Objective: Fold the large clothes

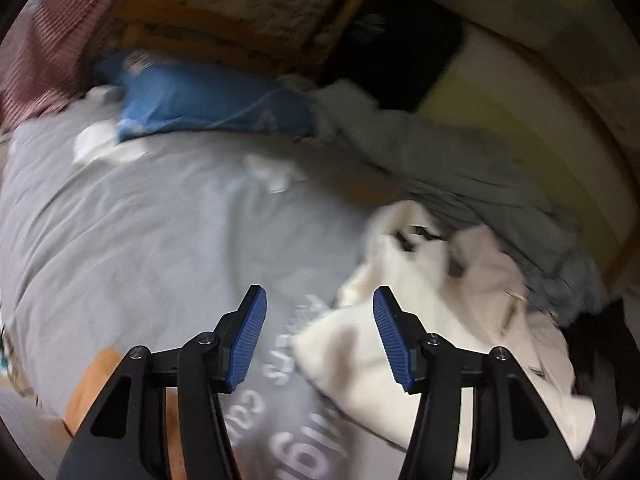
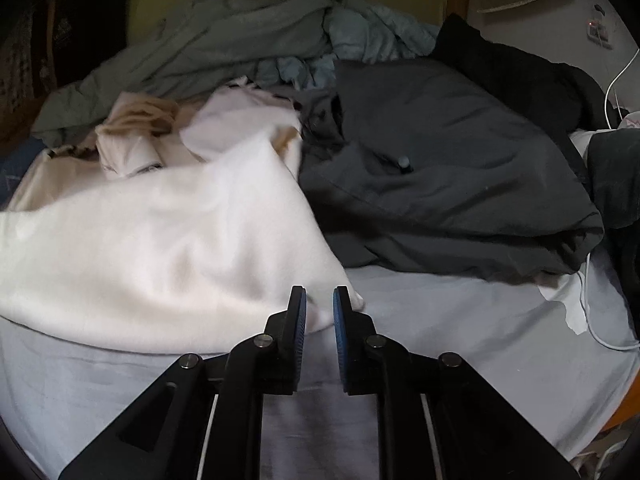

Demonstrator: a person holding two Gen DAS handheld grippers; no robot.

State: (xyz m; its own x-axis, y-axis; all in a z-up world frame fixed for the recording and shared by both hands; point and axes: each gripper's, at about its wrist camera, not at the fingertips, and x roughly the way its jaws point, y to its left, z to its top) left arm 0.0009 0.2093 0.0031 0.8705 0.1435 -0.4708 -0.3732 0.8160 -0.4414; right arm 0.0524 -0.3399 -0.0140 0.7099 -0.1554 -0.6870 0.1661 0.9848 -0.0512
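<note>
The cream-white garment [image 2: 152, 240] is lying rumpled on the pale grey bedsheet [image 2: 460, 340], spreading across the left and centre of the right wrist view; its lower right corner is reaching down to the tips of the right gripper [image 2: 320, 300], and the hem is passing behind the left finger and into the narrow gap; the right gripper's jaws are standing only slightly parted, and the pads are not visibly pressing on the cloth, so nothing is being held there; whether the corner is touching a pad cannot be told. In the left wrist view, which is blurred, the same garment [image 1: 420, 320] is lying to the right of the left gripper [image 1: 320, 300], with one folded edge running just beside and beneath the right finger; the left gripper's jaws are standing about half open with nothing between the blue ribbed pads [image 1: 250, 336]; beneath the gap a grey cloth bearing white lettering [image 1: 280, 420] is showing. Beyond the garment, a dark grey quilt [image 2: 460, 160] is lying bunched to the right, a grey-green blanket [image 2: 220, 28] is heaped at the far side, and a blue pillow [image 1: 208, 100] is resting farther off.
</note>
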